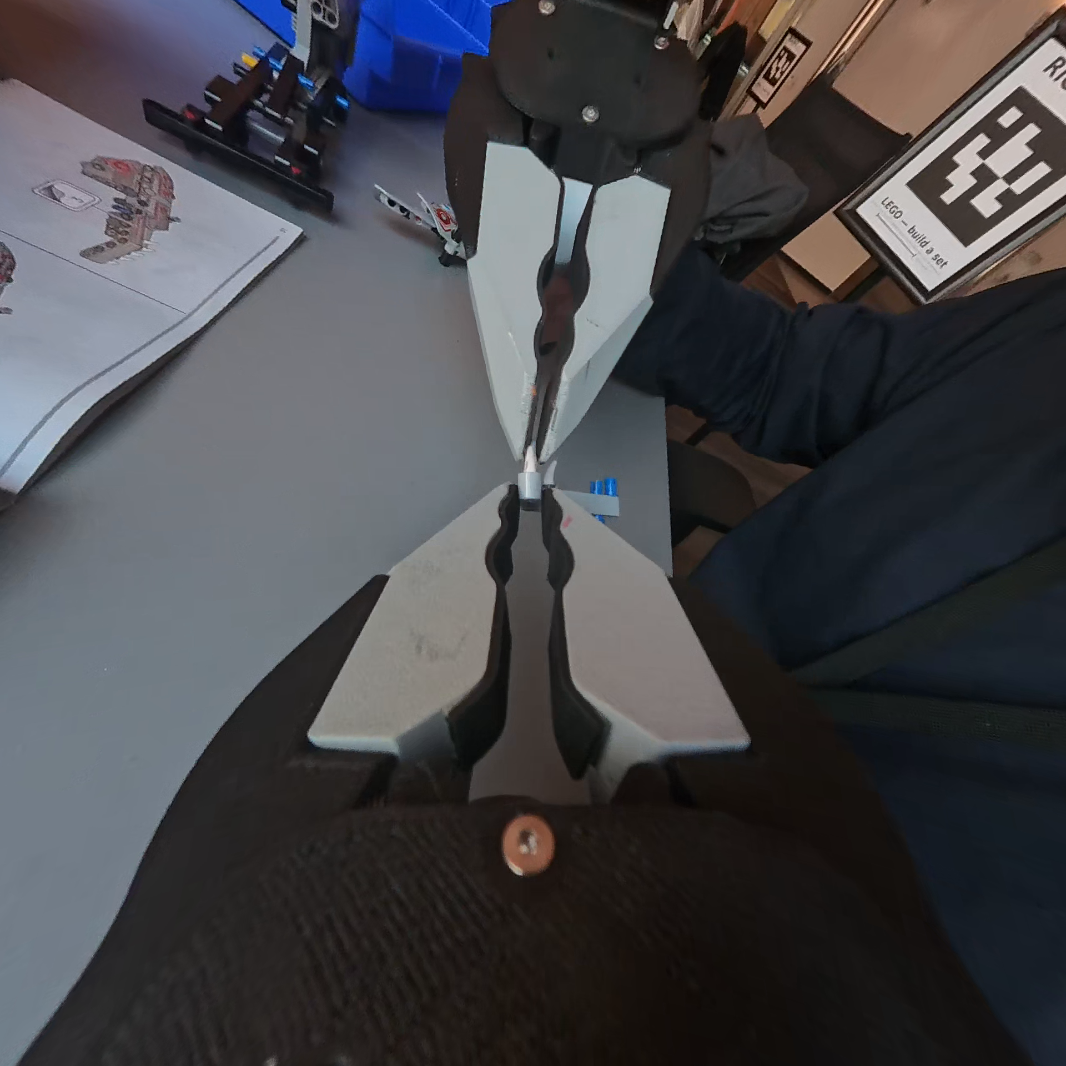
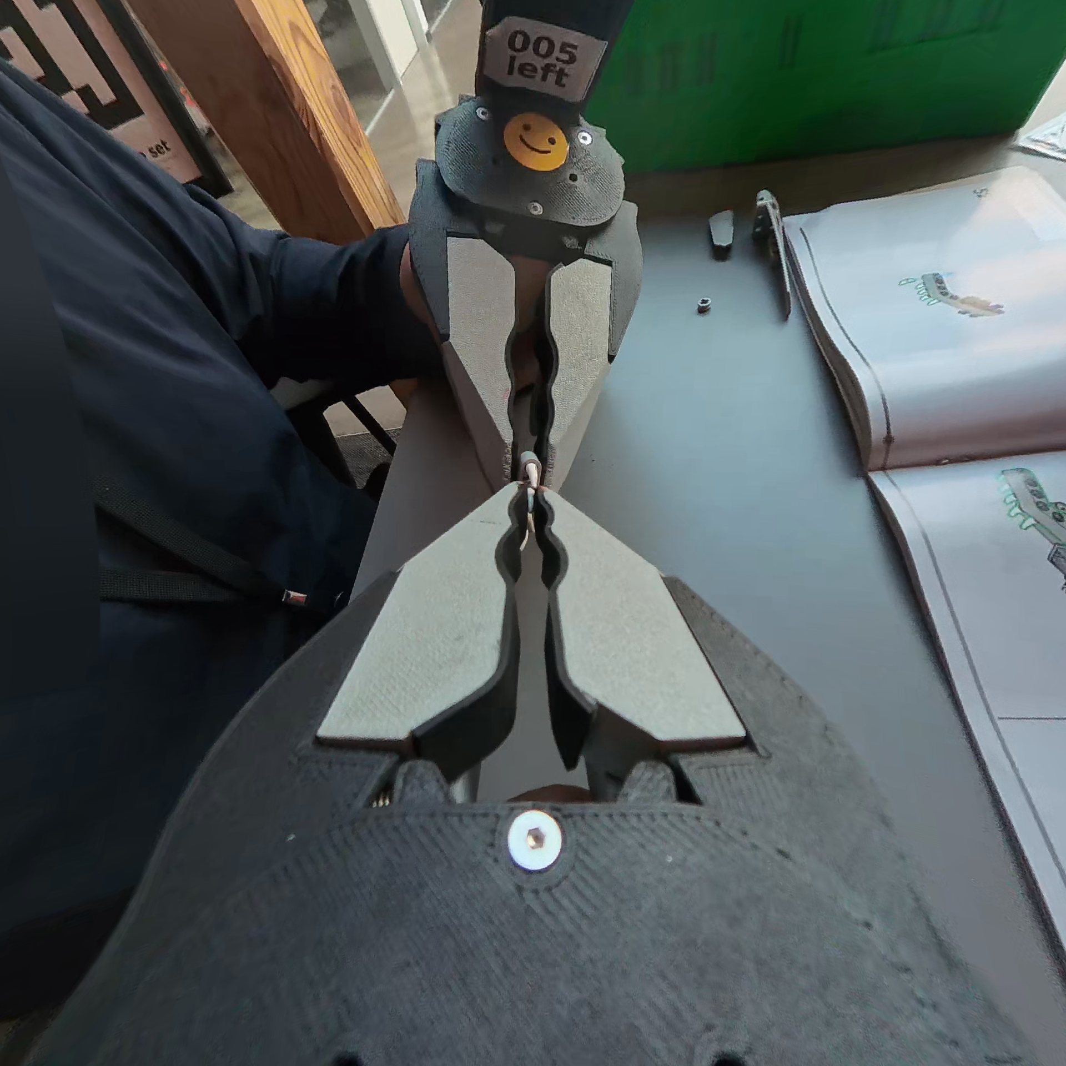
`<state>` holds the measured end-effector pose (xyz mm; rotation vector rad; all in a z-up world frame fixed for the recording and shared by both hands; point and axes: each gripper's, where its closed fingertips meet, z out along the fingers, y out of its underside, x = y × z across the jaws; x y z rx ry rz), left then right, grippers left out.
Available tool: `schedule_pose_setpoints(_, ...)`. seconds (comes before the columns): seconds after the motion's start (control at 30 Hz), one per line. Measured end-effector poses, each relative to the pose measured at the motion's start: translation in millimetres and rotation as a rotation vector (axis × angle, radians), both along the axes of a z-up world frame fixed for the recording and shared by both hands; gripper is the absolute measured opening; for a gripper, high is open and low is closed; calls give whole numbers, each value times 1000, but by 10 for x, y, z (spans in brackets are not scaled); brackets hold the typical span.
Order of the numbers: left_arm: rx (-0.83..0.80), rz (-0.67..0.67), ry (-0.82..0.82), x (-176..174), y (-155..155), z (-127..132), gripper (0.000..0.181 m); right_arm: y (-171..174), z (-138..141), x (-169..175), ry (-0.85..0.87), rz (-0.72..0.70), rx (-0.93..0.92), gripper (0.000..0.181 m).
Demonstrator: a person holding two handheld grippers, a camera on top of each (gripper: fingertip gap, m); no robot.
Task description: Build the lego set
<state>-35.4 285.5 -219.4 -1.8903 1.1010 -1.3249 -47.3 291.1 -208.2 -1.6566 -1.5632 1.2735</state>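
In the left wrist view, my left gripper (image 1: pixel 529 495) has its jaws pressed on a small grey round piece (image 1: pixel 529 484), held above the grey table (image 1: pixel 202 548) close to its near edge. My right gripper (image 1: pixel 535 453) comes from the opposite side, its jaws closed on a thin white pointed piece (image 1: pixel 529 460) that touches the top of the grey one. Just behind my fingertips a small grey part with blue pins (image 1: pixel 603 497) lies at the table edge. Toward the far side are the open instruction booklet (image 1: pixel 115 277), the black partly built model (image 1: pixel 259 121) and a blue bin (image 1: pixel 415 52). In the right wrist view, my right gripper (image 2: pixel 529 491) pinches the white piece (image 2: pixel 528 522), tip to tip with the left gripper (image 2: pixel 529 461). The booklet (image 2: pixel 952 357) lies at the right side of the table (image 2: pixel 721 519).
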Motion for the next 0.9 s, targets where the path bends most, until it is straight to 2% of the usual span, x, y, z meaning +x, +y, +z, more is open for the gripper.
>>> schedule_pose_setpoints(0.37, -29, -12, 32, -2, -6, -56, 5, -15, -61, -14, 26, 17, -32, 0)
schedule_pose_setpoints(0.67, -24, -60, 84, 14, -83, -126, 4, -93, -141, -2, -25, 60, 88, 0)
schedule_pose_setpoints(0.9, -9, -48, 78, 18, -73, -115, 4, -67, -104, -31, 18, 49, 53, 0)
